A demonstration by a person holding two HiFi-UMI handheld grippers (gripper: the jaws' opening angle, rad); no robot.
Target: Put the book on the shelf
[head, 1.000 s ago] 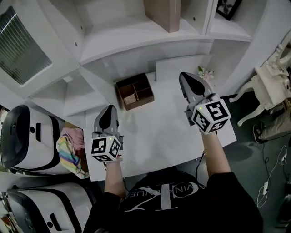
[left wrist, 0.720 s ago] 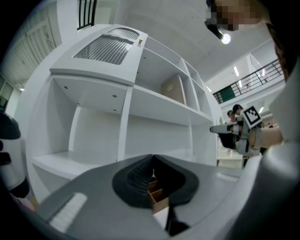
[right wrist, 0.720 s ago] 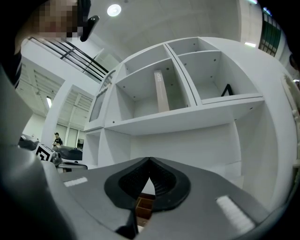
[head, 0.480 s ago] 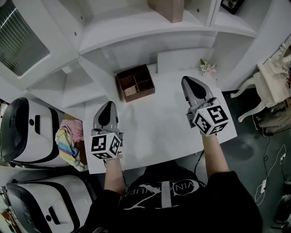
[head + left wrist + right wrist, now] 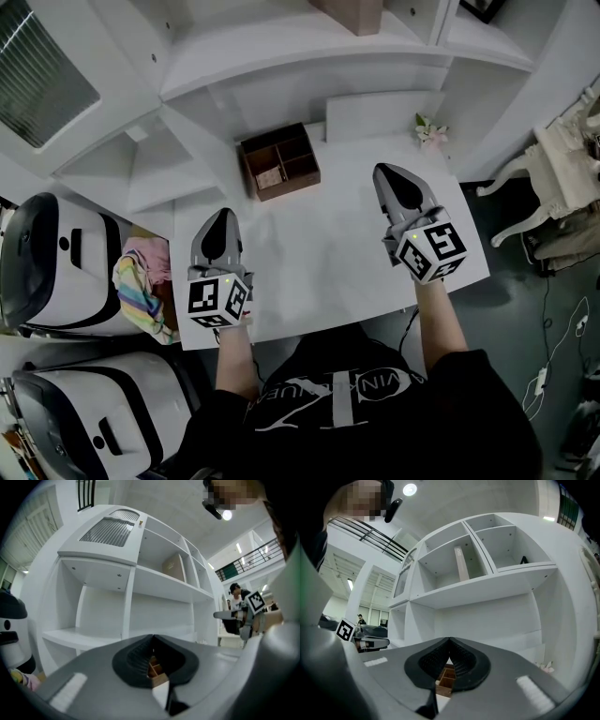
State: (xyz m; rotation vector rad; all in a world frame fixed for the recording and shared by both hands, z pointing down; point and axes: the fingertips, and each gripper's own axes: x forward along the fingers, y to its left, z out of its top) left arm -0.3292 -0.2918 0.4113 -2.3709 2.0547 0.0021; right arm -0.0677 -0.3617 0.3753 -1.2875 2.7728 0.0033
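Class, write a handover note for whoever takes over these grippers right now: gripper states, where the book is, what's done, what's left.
Left gripper: shut, empty, over the white table.
Right gripper: shut, empty, over the table.
Book: upright in an upper compartment of the shelf, neither gripper on it.
Done: book looks shelved.
Left: seemingly nothing; the wooden box sits at the table's back.

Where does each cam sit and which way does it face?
Head view: on the person's head, facing steeply down at the white table; forearms, left gripper and right gripper show.
Left gripper view: rides the left gripper, faces the shelf along its shut jaws; right gripper at right.
Right gripper view: rides the right gripper, faces the same shelf; left gripper at left.
Shared: both gripper views catch the book and the brown box.
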